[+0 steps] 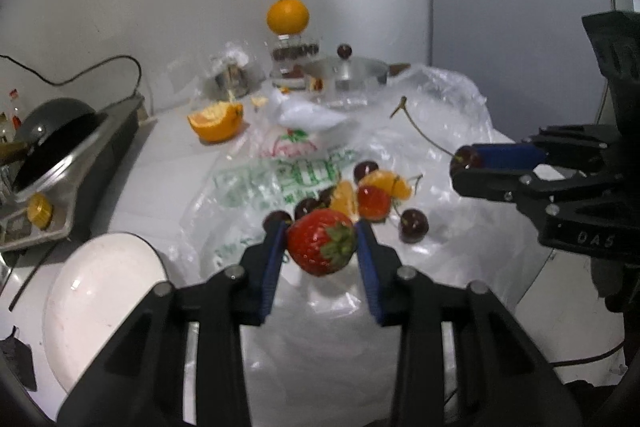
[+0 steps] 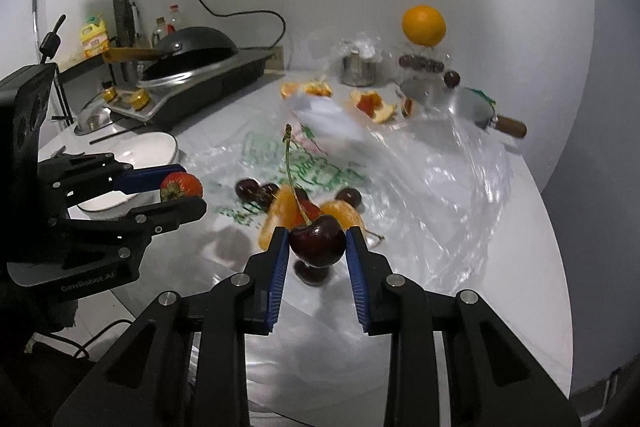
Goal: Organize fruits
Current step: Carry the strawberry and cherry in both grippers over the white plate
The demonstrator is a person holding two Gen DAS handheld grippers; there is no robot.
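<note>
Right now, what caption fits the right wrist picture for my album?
The right tool grips a dark cherry by its sides while the left tool holds a strawberry nearby.

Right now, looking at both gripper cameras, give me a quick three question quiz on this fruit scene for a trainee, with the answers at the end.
1. True or false: the left gripper is shut on a strawberry.
2. What does the right gripper hold? A) an orange segment B) a dark cherry C) a whole orange
3. Fill the gap: the whole orange sits on top of a ____ by the wall.

Key
1. True: both blue pads press its sides.
2. B: the cherry, its stem standing up.
3. Glass jar.
</note>
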